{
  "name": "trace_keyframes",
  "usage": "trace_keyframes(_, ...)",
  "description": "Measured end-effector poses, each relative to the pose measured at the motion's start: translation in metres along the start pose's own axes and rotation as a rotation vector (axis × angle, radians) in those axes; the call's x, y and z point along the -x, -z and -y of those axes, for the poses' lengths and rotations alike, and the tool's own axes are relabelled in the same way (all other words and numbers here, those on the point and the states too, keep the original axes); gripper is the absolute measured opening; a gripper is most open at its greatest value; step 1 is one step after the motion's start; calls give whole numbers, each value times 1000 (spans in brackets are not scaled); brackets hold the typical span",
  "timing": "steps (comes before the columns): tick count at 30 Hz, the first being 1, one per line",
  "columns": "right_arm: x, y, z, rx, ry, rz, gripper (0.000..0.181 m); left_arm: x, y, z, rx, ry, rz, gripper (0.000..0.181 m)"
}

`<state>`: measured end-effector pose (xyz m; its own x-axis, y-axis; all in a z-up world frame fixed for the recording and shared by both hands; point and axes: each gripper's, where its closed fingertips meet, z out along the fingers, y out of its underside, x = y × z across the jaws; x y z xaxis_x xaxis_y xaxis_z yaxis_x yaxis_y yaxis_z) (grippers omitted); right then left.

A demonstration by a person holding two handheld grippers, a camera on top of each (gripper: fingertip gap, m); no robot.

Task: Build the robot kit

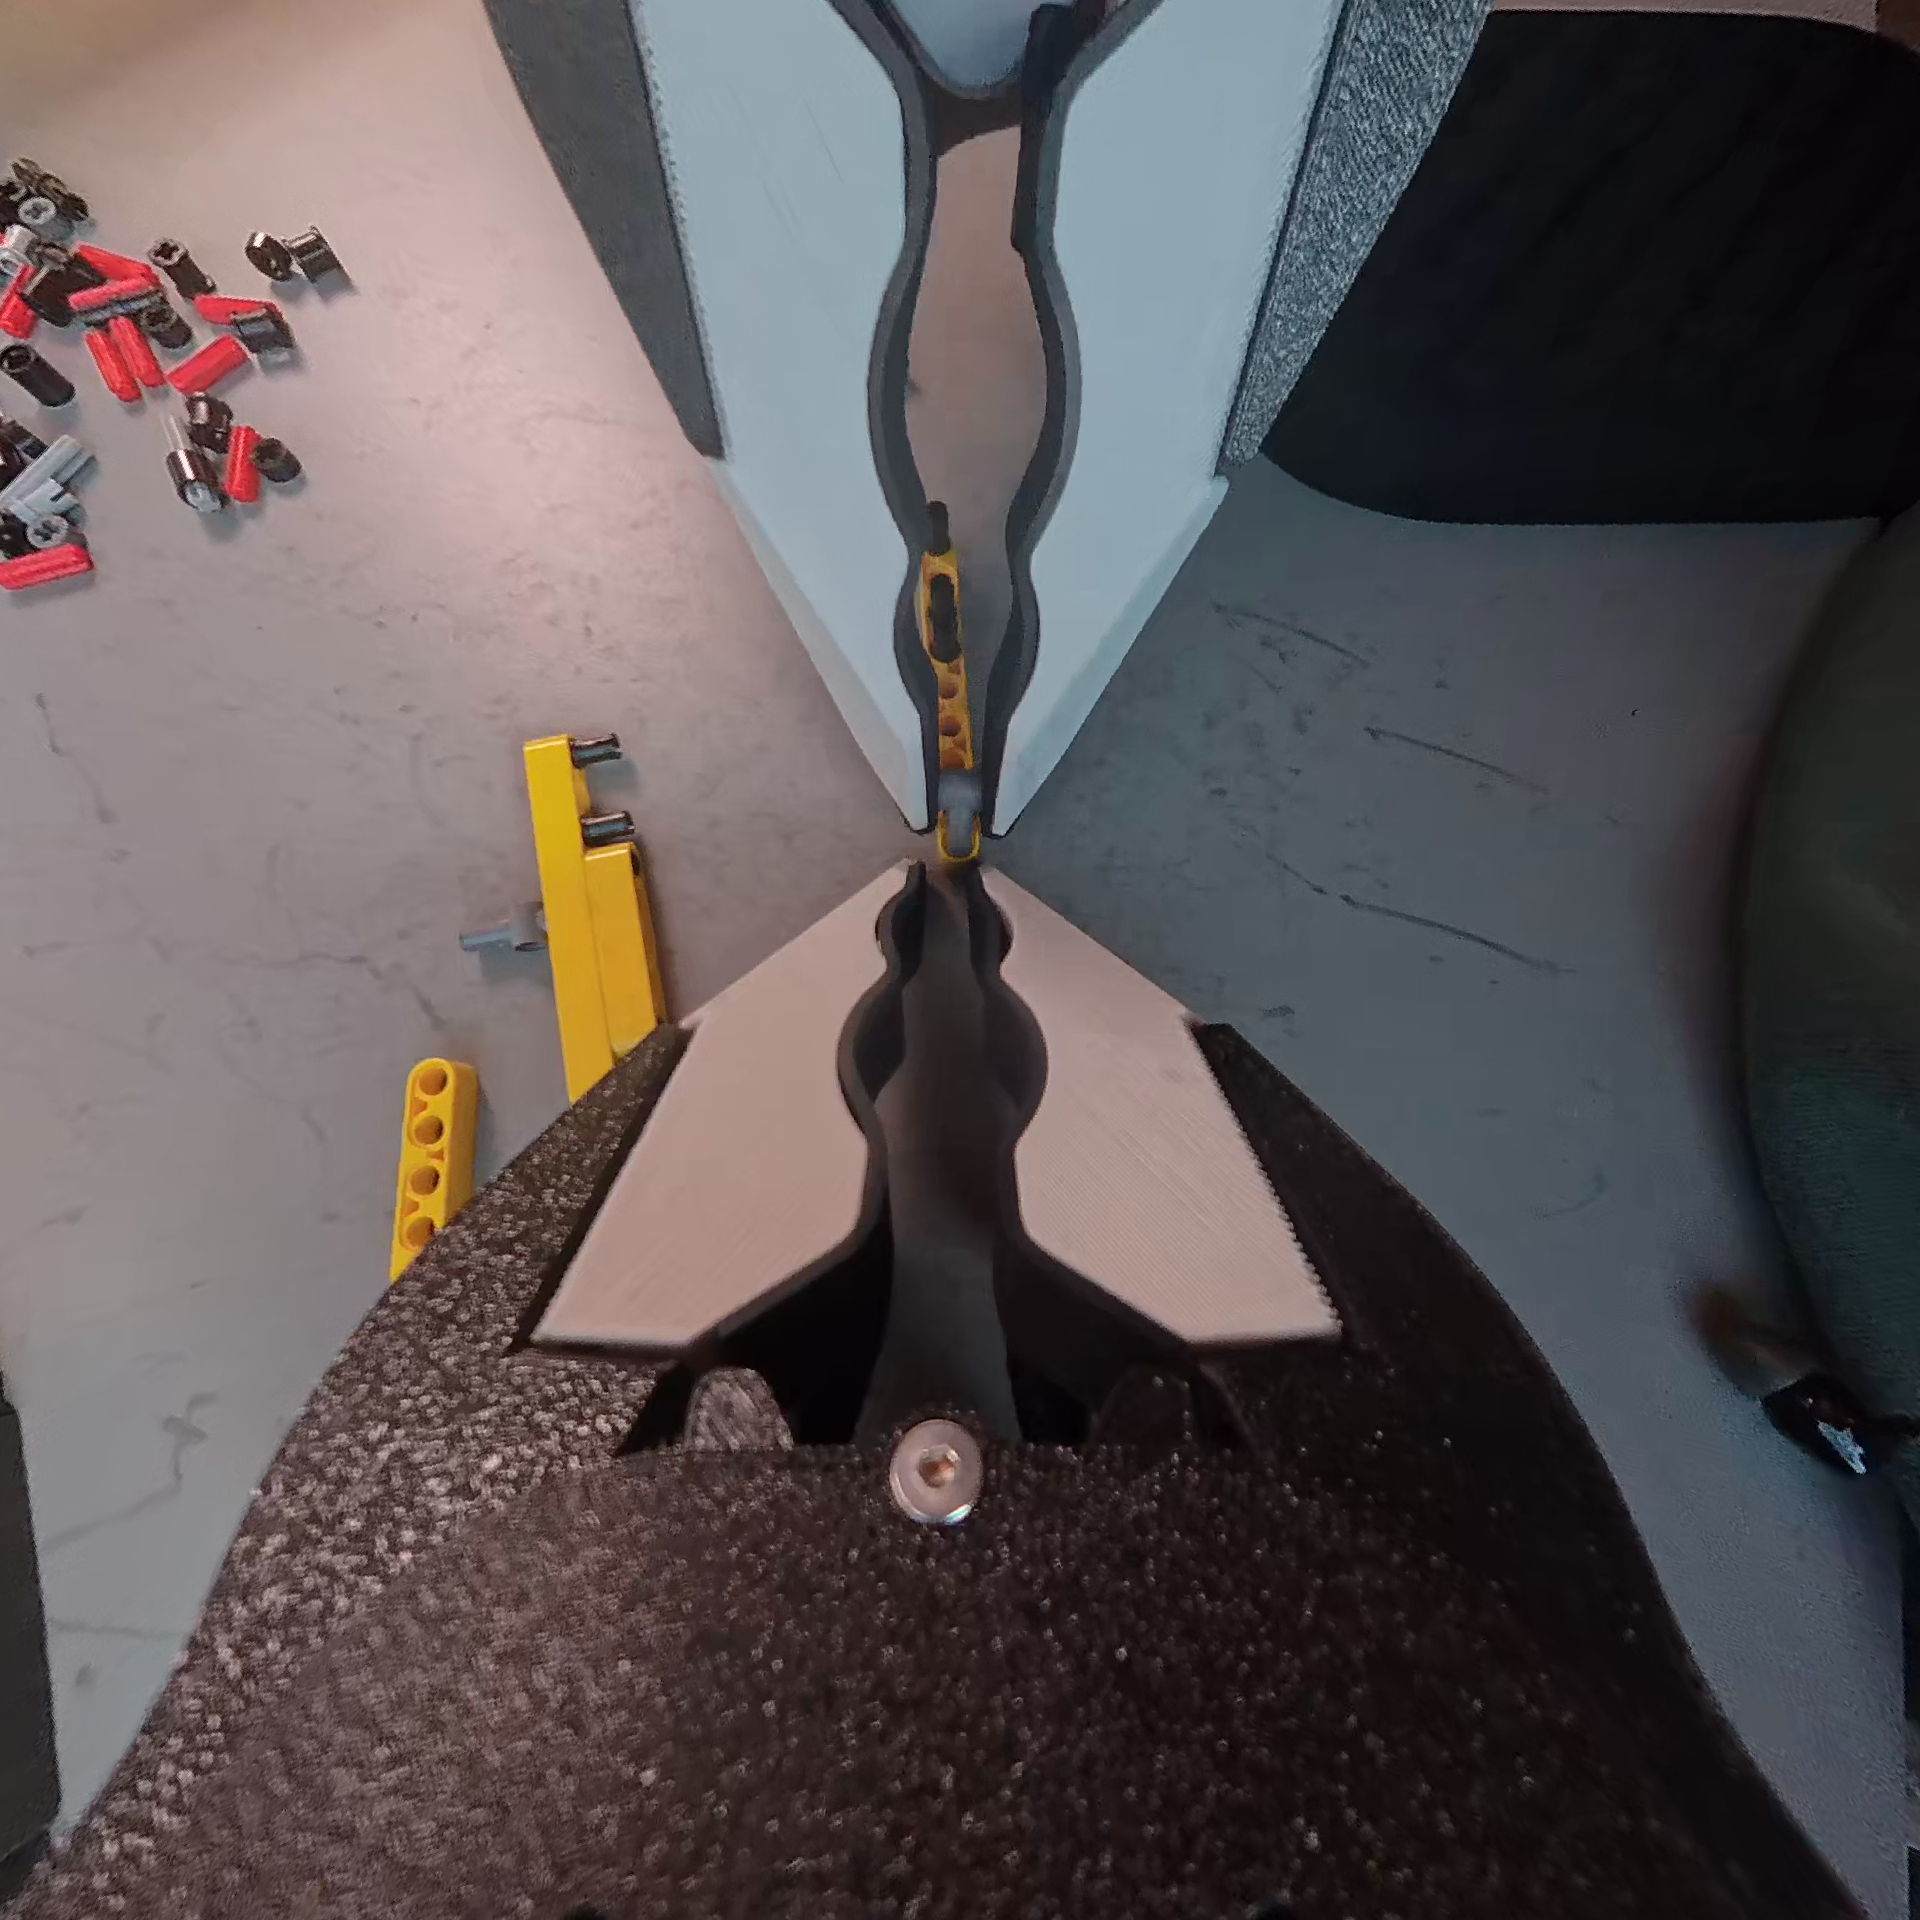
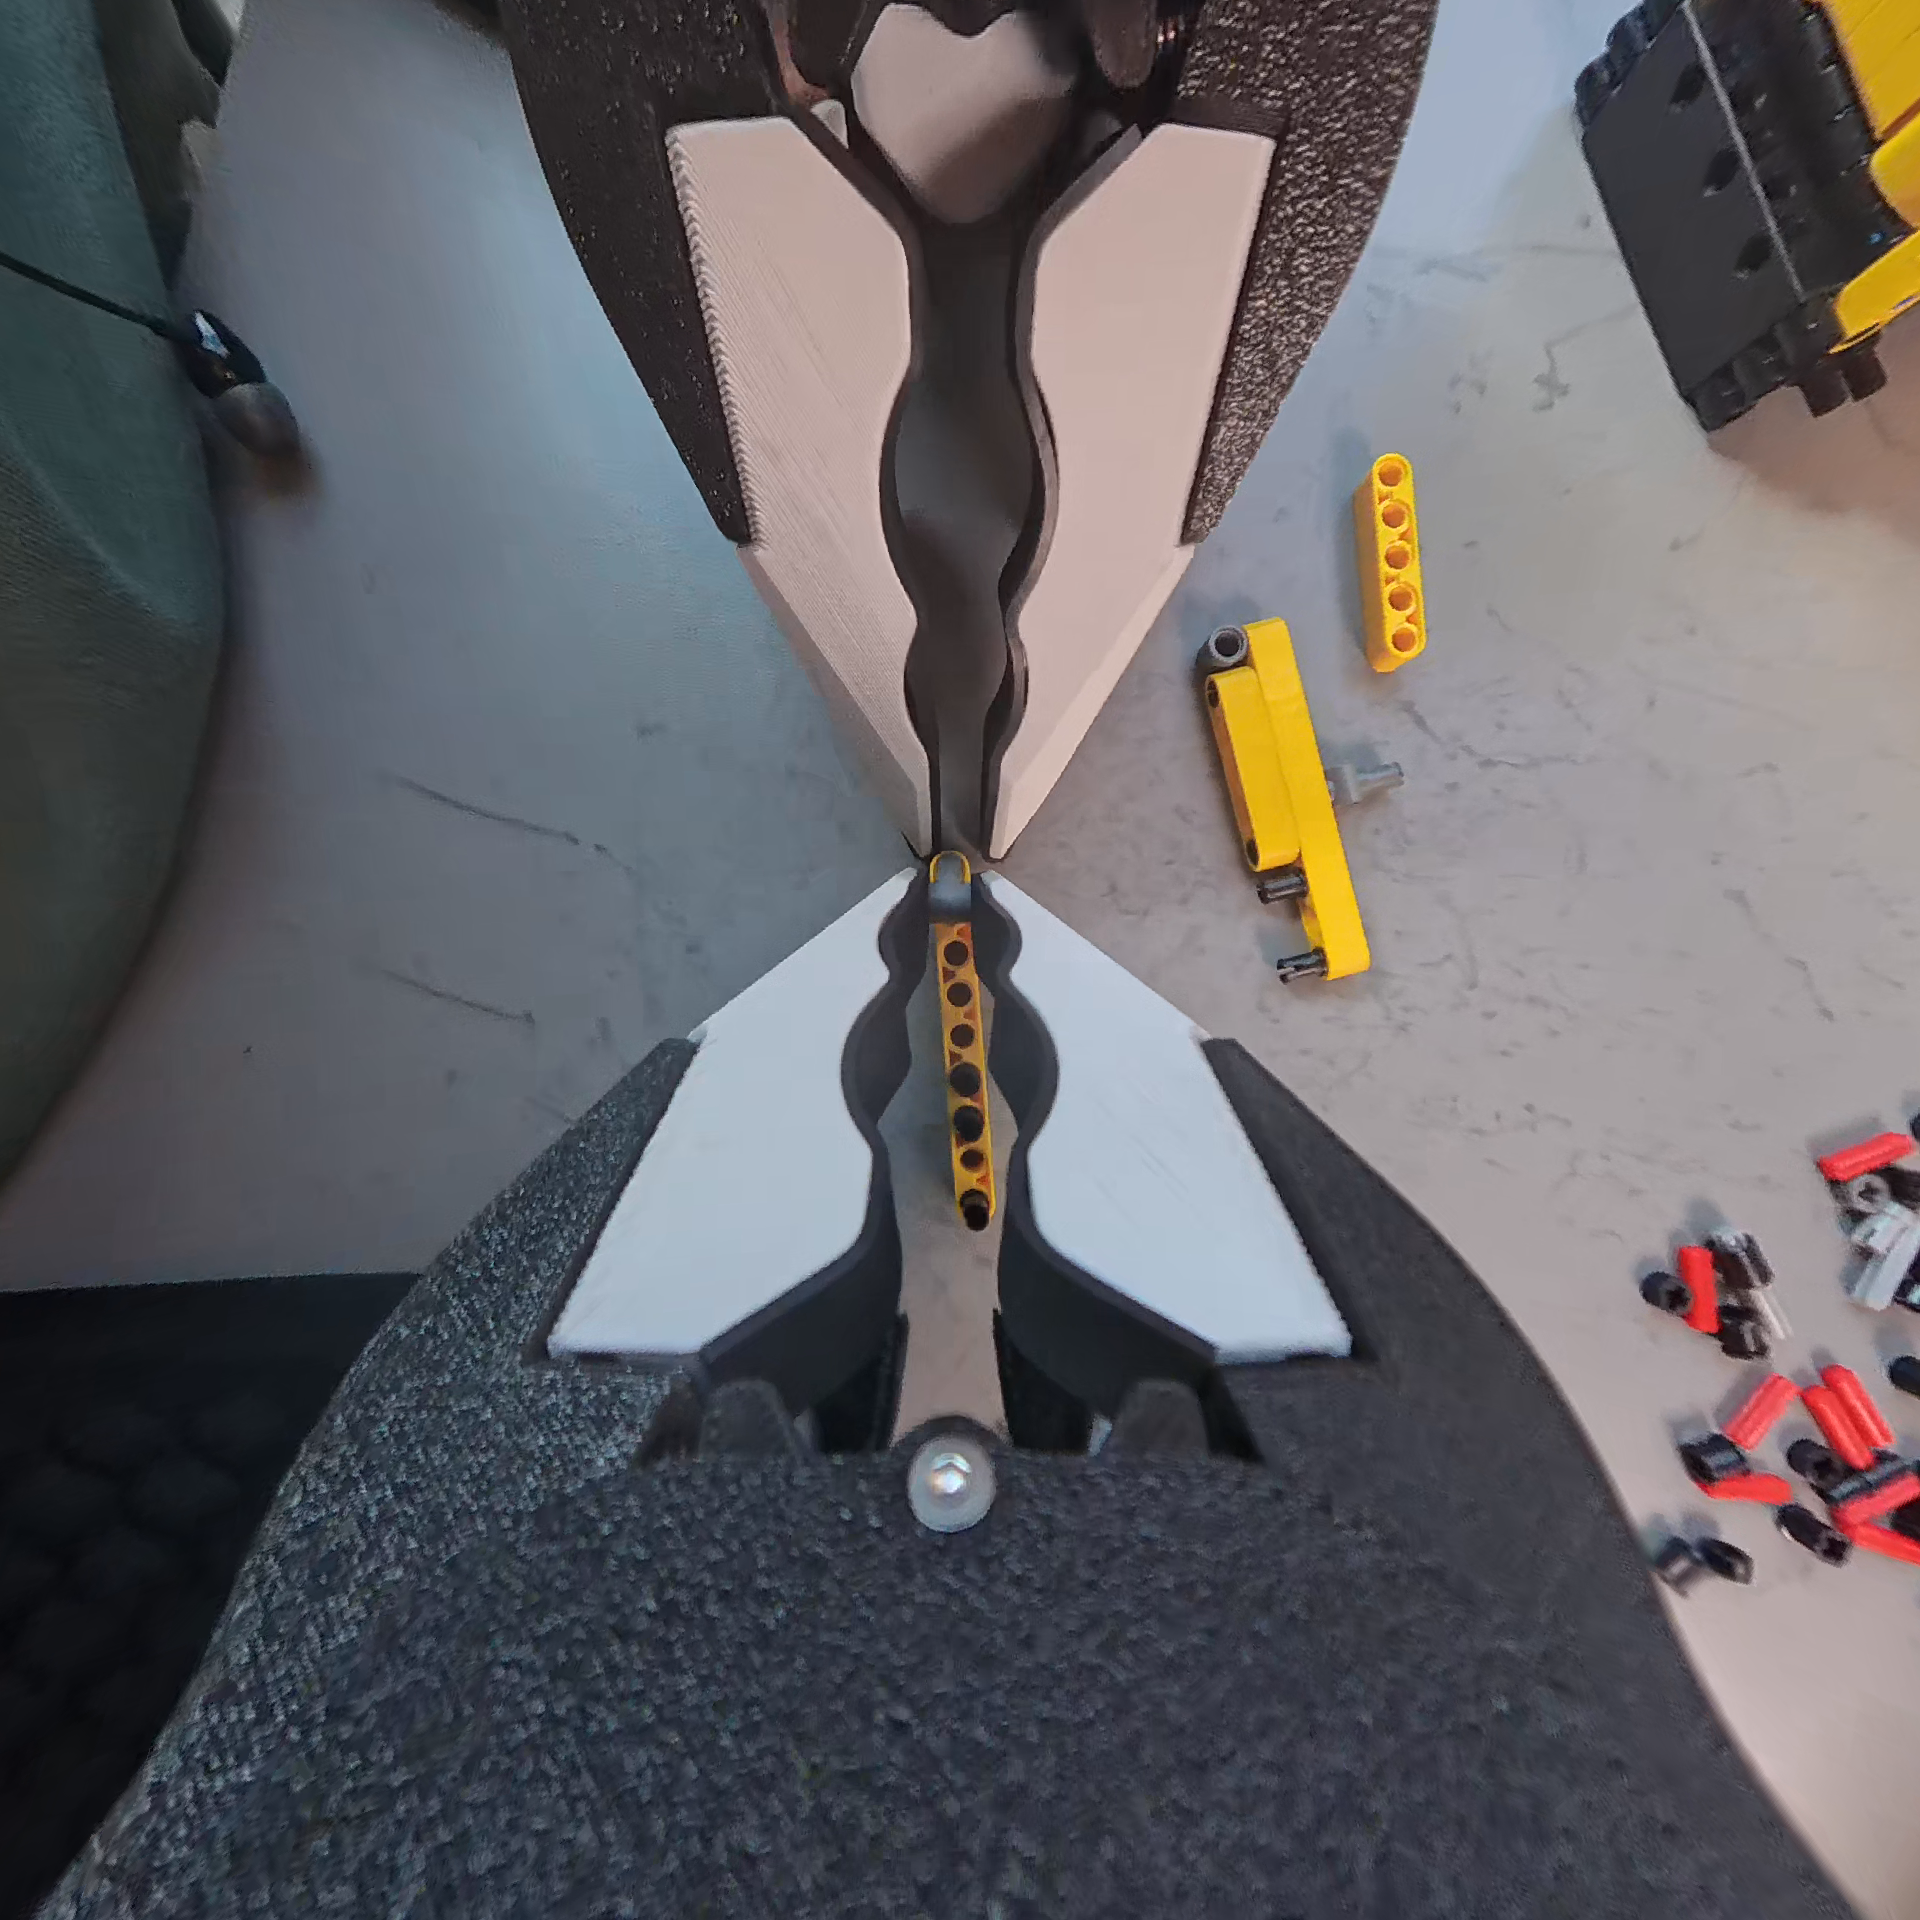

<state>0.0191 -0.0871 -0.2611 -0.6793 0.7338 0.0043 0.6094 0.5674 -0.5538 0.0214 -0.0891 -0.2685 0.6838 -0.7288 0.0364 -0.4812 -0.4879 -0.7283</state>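
Note:
My two grippers meet tip to tip above a grey table (image 1: 312,727). My right gripper (image 2: 951,885) is shut on a long yellow holed beam (image 2: 962,1049) that lies lengthwise between its fingers, with black pins in several holes. It shows at the top of the left wrist view (image 1: 956,829), with the beam (image 1: 945,665) in it. A grey pin (image 1: 958,808) sits in the beam's end hole. My left gripper (image 1: 943,871) is shut, and its tips touch the beam's protruding end. I cannot tell whether it pinches it. It also shows at the top of the right wrist view (image 2: 961,844).
On the table lie a yellow two-beam assembly with black pins (image 2: 1288,800), a short yellow beam (image 2: 1390,561), a loose grey pin (image 2: 1361,777) and a pile of red, black and grey pins (image 2: 1818,1403). A black and yellow model (image 2: 1766,208) stands at top right. A person's green garment (image 2: 83,623) borders the table. Less than 4 cm separates the two grippers' tips.

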Motion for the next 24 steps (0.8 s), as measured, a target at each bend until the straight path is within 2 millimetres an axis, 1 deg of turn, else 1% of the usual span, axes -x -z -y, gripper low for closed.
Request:
trace_keyframes(12, -1, -1, 0, 198, 102, 32, 7, -1, 0, 1, 0, -14, 3, 5)
trace_keyframes(17, -2, 0, 0, 173, 76, 48, 7, -1, 1, 0, -1, -7, -3, 3)
trace_keyframes(18, -1, 0, 0, 165, 77, 47, 7, 0, 1, 0, -1, -4, -6, 0)
trace_keyframes(20, 0, 2, 0, 149, 85, 40, 7, 2, 5, -2, -8, 6, -8, 2)
trace_keyframes(24, 0, 8, 9, 79, 97, 13, 7, -3, 18, 9, -106, 13, -63, 7)
